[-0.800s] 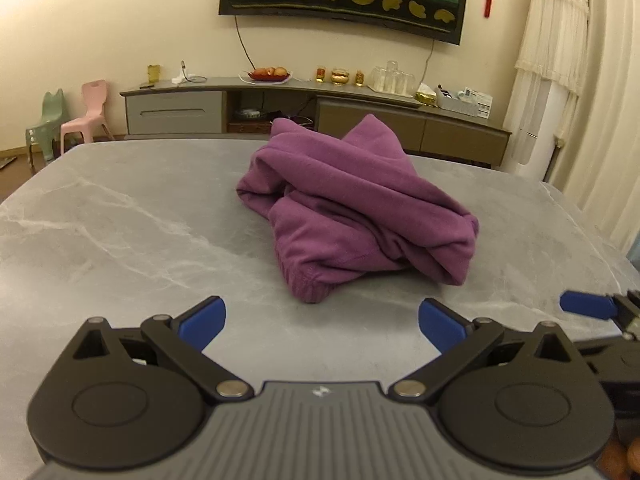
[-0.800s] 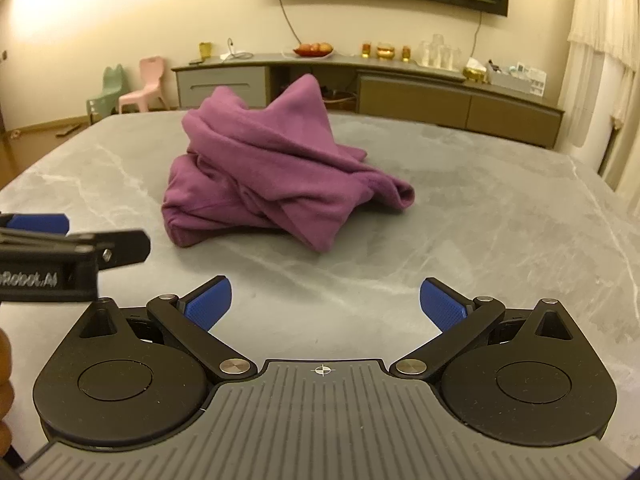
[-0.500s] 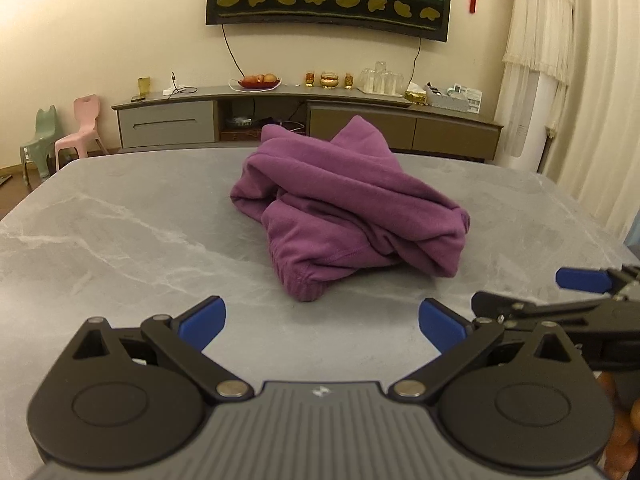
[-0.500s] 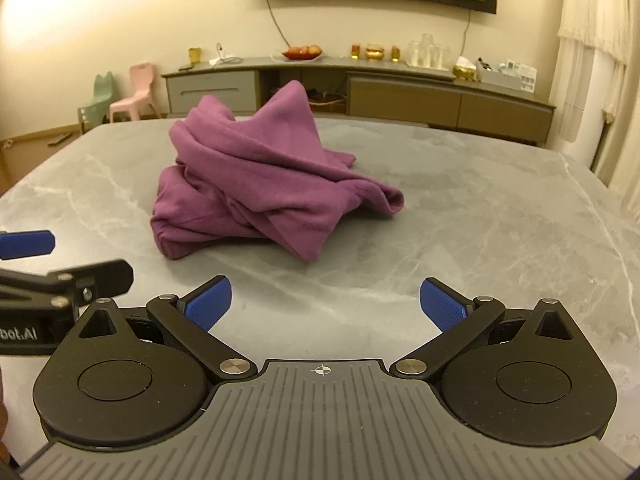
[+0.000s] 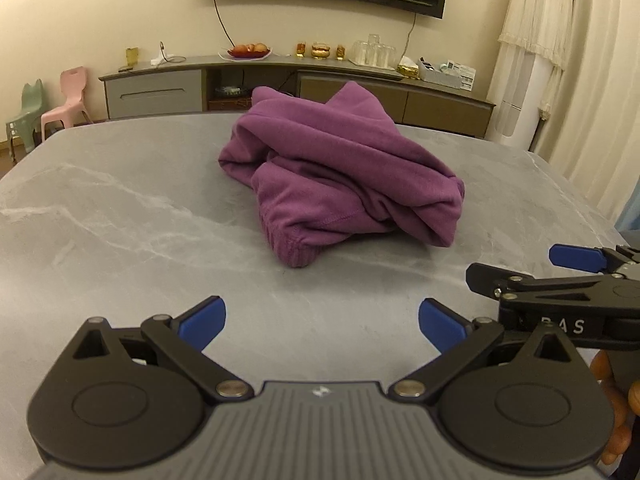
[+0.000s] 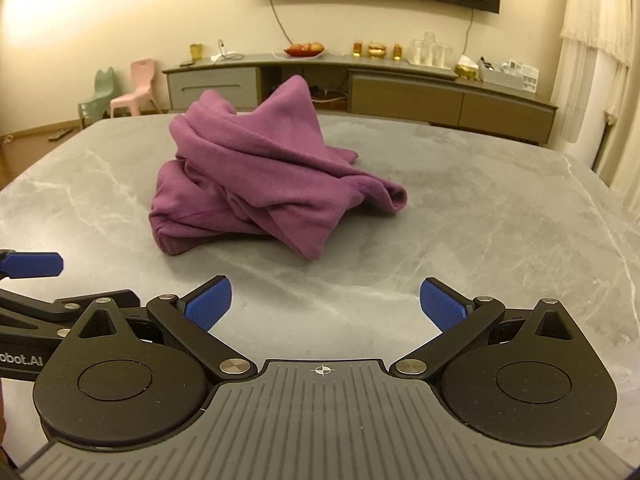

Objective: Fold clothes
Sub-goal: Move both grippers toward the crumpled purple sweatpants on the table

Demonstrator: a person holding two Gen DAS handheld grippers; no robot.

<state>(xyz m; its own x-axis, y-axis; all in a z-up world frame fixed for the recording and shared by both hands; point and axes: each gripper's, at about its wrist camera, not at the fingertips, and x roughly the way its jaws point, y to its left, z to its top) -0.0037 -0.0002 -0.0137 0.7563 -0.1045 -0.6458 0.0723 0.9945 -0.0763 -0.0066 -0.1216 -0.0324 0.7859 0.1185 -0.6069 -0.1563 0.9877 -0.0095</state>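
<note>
A soft purple top [image 5: 340, 176] was heaped in a bumpy pile mid-tabletop [image 5: 120, 224], smooth grey marble. Both grippers' [image 5: 322, 320] [image 6: 325, 302] jaws were spread wide, empty, short of it.

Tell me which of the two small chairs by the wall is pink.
The pink chair is the one nearer the sideboard; the other chair, farther from it, is green.

One purple garment [image 5: 340, 168] on one marble surface [image 5: 120, 220], two hand-held grippers [image 5: 322, 320] [image 6: 324, 304], two small chairs [image 5: 72, 96] [image 5: 26, 108] behind.
</note>
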